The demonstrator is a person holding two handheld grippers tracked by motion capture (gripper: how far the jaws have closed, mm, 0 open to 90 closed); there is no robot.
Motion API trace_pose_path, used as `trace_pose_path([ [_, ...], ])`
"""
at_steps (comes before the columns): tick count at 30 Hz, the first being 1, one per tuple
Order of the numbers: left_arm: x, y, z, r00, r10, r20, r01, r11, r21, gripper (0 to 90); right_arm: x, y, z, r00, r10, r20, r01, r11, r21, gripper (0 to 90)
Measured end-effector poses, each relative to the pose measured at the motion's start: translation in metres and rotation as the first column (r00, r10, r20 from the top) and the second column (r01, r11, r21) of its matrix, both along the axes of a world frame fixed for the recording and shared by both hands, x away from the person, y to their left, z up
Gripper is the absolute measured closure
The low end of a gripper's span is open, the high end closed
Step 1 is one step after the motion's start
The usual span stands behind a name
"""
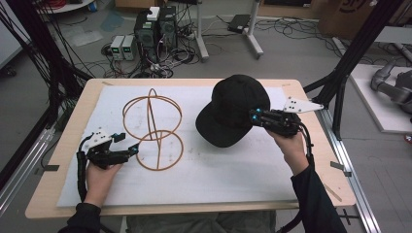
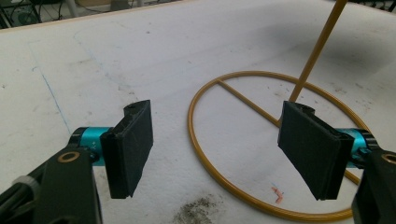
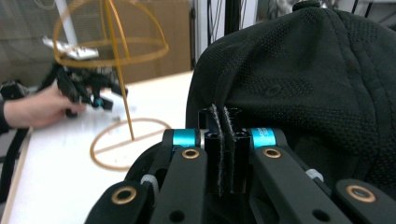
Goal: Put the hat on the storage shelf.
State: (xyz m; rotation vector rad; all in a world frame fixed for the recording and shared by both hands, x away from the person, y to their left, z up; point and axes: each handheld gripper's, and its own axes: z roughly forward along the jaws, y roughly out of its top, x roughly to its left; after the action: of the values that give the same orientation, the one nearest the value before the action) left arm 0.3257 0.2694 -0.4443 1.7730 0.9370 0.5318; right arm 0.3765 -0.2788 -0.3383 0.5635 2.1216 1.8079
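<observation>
Right gripper [image 1: 255, 117] clamped on edge of black fabric baseball cap [image 1: 233, 109], cap at its 9 o'clock, table right-centre. Left gripper [image 1: 130, 151] jaws wide apart, straddling base ring of orange wire dome-shaped hat stand [image 1: 154, 128], stand at 2 o'clock. Guess: cap travels left onto stand's upright dome.

black cap [image 1: 233, 111] sits crown-up, right of centre on the tabletop; orange wire hat stand [image 1: 153, 128] upright beside it on its left, ring base flat
</observation>
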Motion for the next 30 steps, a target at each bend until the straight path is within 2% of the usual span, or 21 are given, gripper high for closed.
trace_pose_path([
  [5,0.0,0.0,0.0,1.0,0.004,0.0,-0.004,1.0,-0.004,26.6,-0.006,0.009,0.022,0.9979,-0.023,0.061,0.021,0.9992,0.034,88.8],
  [10,0.0,0.002,0.0,1.0,0.006,0.004,-0.006,1.0,0.0,26.6,-0.009,0.015,0.041,0.9934,-0.058,0.099,0.053,0.9972,0.053,88.8],
  [15,0.0,0.004,0.0,0.9999,0.01,0.005,-0.01,1.0,-0.002,26.6,-0.011,0.02,0.06,0.989,-0.065,0.133,0.056,0.9958,0.073,88.8],
  [17,0.0,0.004,0.0,0.9999,0.011,0.004,-0.011,0.9999,-0.001,26.6,-0.013,0.024,0.071,0.987,-0.059,0.149,0.045,0.994,0.099,88.8],
  [24,0.0,0.006,-0.001,0.9999,0.015,0.003,-0.015,0.9999,0.006,26.6,-0.02,0.033,0.092,0.9833,-0.03,0.179,0.005,0.9905,0.138,88.7],
  [27,-0.001,0.006,-0.001,0.9999,0.014,0.0,-0.014,0.9999,0.006,26.6,-0.025,0.04,0.105,0.981,0.01,0.194,-0.044,0.9842,0.171,88.7],
  [28,0.0,0.006,-0.001,0.9999,0.015,0.001,-0.015,0.9999,0.006,26.6,-0.025,0.04,0.105,0.981,0.01,0.194,-0.044,0.9842,0.171,88.7],
  [30,-0.001,0.005,-0.001,0.9999,0.015,-0.004,-0.015,0.9999,0.008,26.6,-0.028,0.046,0.111,0.9796,0.046,0.196,-0.084,0.9785,0.188,88.7],
])
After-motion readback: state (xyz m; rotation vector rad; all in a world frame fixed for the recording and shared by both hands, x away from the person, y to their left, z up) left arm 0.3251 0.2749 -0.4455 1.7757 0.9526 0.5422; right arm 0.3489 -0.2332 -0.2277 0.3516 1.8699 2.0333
